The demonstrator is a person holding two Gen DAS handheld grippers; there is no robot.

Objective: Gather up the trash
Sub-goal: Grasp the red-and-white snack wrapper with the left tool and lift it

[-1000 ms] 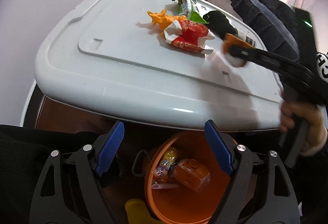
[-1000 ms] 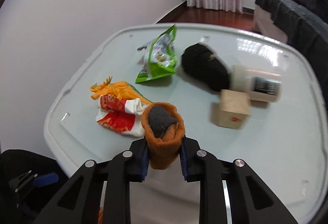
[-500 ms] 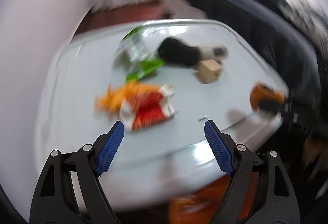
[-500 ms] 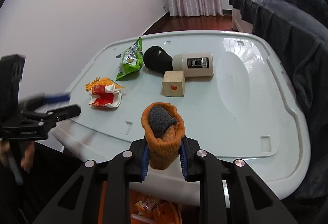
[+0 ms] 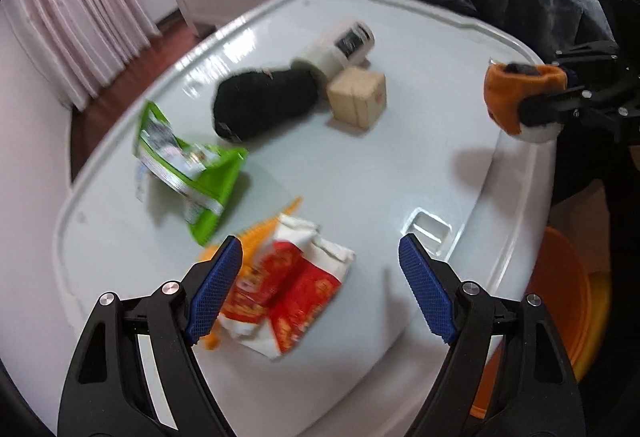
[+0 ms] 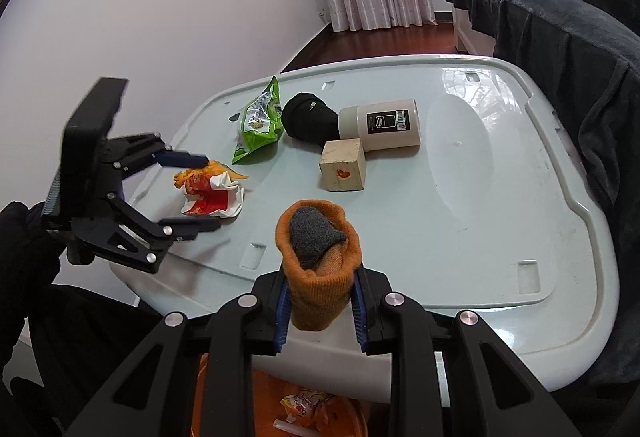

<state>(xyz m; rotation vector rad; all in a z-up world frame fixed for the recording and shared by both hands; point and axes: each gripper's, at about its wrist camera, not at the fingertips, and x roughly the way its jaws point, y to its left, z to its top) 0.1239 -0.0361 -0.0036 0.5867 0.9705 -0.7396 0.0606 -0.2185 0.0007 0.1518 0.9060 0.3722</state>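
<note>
The red and white wrapper (image 5: 288,297) is seen low in the left wrist view, between the wide-open fingers of the left gripper (image 5: 320,293). Only in the right wrist view is a red mark seen on the wooden block (image 6: 343,165), and trash is seen in the orange bin (image 6: 352,413) at the bottom. The orange sock (image 6: 318,269) is held tight by the right gripper (image 6: 320,307); the bottle (image 6: 384,125) label is perhaps a barcode, too small to read.

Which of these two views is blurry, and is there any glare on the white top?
Left wrist view: motion blur smears the red wrapper and green bag. Right wrist view: sharp; window glare on the white top near the far edge, fisheye bending its rim.
</note>
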